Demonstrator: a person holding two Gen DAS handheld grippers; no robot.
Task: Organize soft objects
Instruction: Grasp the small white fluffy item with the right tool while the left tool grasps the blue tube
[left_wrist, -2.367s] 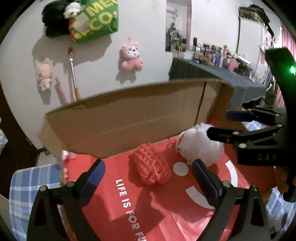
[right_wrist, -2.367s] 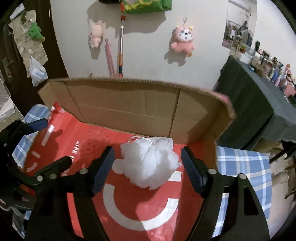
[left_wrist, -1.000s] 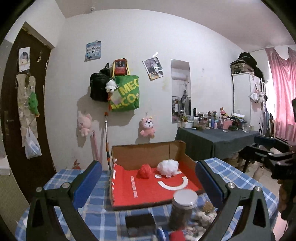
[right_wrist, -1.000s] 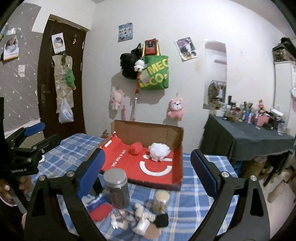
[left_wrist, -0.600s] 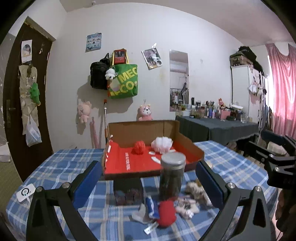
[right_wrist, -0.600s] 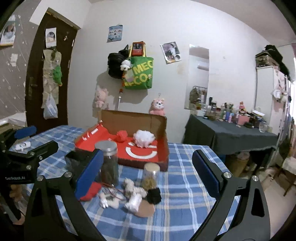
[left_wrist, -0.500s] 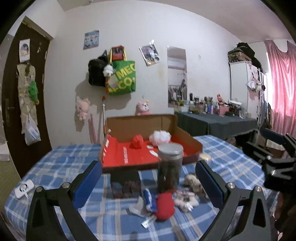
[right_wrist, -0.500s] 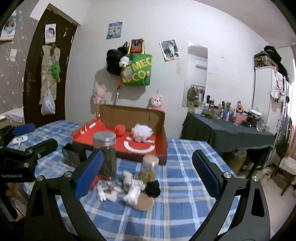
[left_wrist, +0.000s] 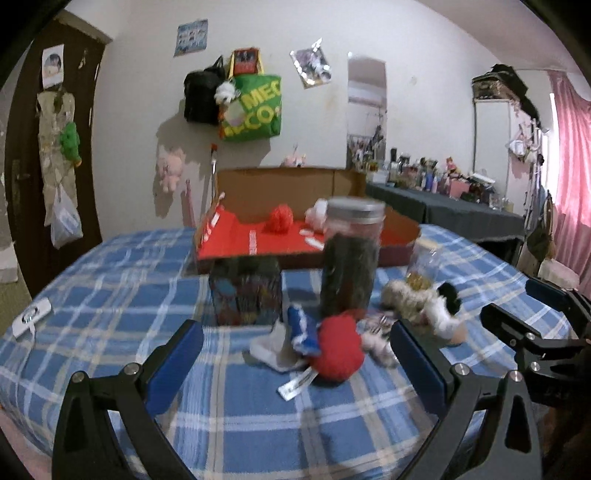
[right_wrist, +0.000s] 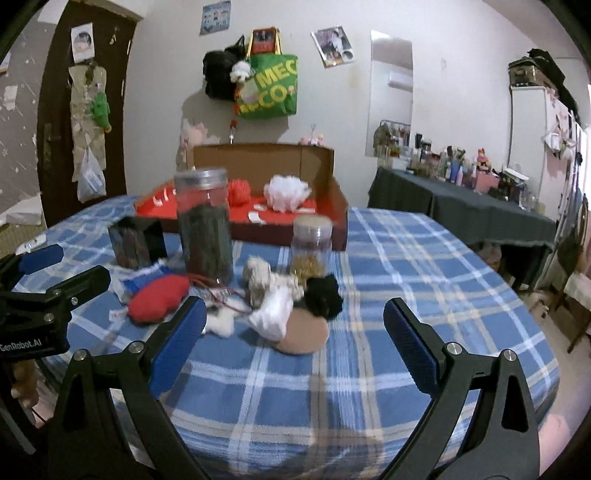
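Your left claw (left_wrist: 295, 363) and right claw (right_wrist: 293, 326) were both spread wide and held nothing. Only the right view showed the tan pad (right_wrist: 303, 335) and black puff (right_wrist: 324, 291). The red pouch (left_wrist: 338, 349) lay on the worktop (left_wrist: 122, 295), just ahead between your left fingers, near the box (right_wrist: 291, 162).

A woven blue-and-white checked cotton tablecloth (right_wrist: 388, 258) lies under a clear glossy jar with a dull metal lid (right_wrist: 204, 225), a fuzzy red plush lump (right_wrist: 159, 298) and a brown corrugated cardboard box with a smooth red lining (right_wrist: 306, 162).
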